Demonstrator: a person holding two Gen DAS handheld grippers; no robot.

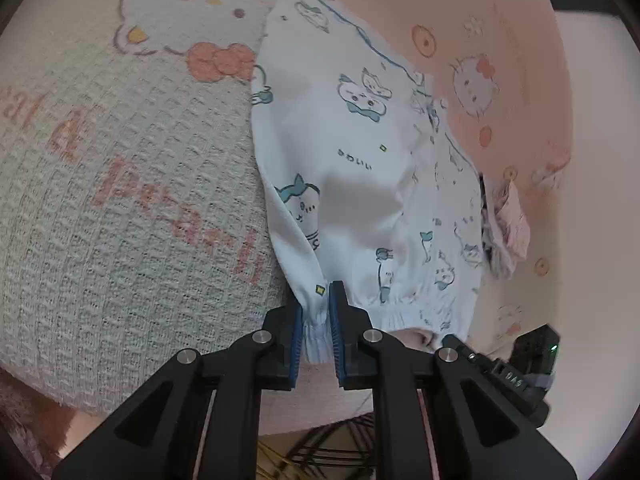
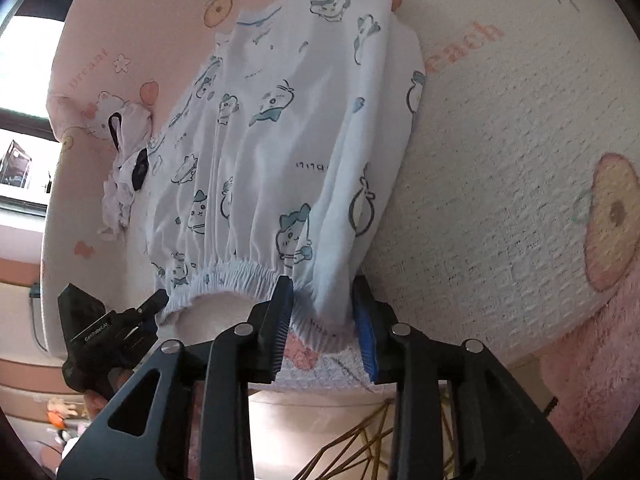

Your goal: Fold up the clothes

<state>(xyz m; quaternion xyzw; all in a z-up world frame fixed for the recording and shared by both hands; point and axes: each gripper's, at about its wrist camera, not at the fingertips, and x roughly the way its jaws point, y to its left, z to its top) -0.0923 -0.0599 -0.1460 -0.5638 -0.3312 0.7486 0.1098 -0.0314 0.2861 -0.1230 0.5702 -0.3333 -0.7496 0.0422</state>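
White shorts (image 1: 360,160) with small blue cartoon figures lie spread on a bed. The elastic waistband (image 2: 224,276) is at the near edge and the legs point to the far side. One long side touches a waffle blanket (image 1: 120,220), and the rest lies on a pink sheet (image 1: 500,20). A small crumpled cloth (image 1: 508,232) sits just beside the other long side. The left gripper (image 1: 316,300) has one end of the waistband between its jaws. The gap is narrow, the gathered band fills it, and the pads seem to touch it on both sides. The right gripper (image 2: 324,300) has the other end of the band between its jaws, but here the gap is wider. The cloth hangs loosely in it and does not look pinched. I think the band is taken at both ends so that the shorts stay straight and flat. The flat position suggests the laying step is almost done. The next step is probably a fold across or along the shorts, which needs a new firm grip.
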